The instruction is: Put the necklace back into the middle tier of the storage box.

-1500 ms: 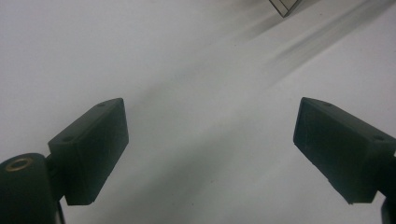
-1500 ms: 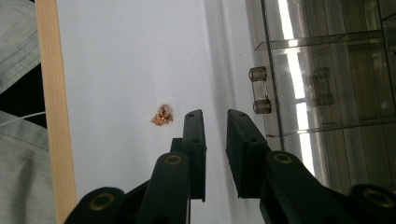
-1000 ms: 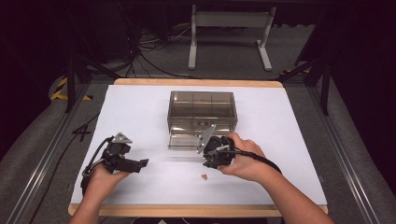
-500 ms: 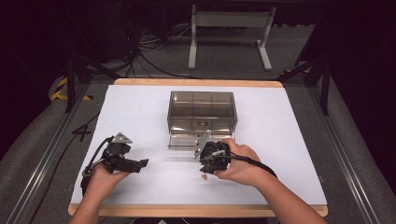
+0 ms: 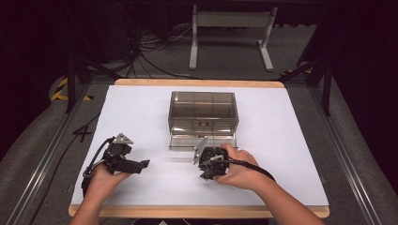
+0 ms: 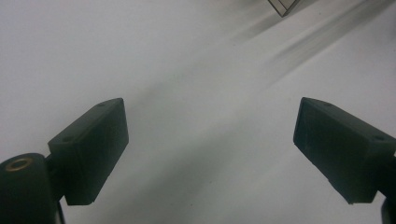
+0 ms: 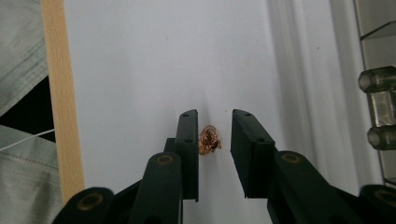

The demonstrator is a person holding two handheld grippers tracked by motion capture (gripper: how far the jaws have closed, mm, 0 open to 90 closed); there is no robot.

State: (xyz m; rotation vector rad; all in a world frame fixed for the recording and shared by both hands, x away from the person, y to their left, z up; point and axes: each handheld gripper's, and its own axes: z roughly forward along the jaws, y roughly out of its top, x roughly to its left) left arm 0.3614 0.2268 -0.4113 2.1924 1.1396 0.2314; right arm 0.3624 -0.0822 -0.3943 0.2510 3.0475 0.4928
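— Where is my right gripper [image 5: 206, 174] now?

— Low over the white surface [image 5: 291, 154], just in front of the clear drawer box [image 5: 202, 115]. In the right gripper view its jaws stand partly apart with a small copper-coloured tangle [image 7: 208, 139] between them. The piece lies close against one jaw, with a clear gap to the other, so nothing is clamped. Whether it actually touches that near jaw I can't tell.

— What is the tangle?

— Too small to make out; it looks like crumpled wire or foil with a dark spot in it. From the high view I can't pick it out, as my hand [image 5: 239, 168] covers that spot.

— And the box?

— A drawer [image 5: 202, 139] is pulled out at the bottom. The right gripper view cuts it off at the edge, showing two clear knobs [image 7: 380, 79].

— The left gripper [image 5: 143, 164]?

— Resting on the surface well to the left, jaws wide apart over bare white, gripping nothing. A corner of the box [image 6: 282, 7] peeks in at the top, blurred.
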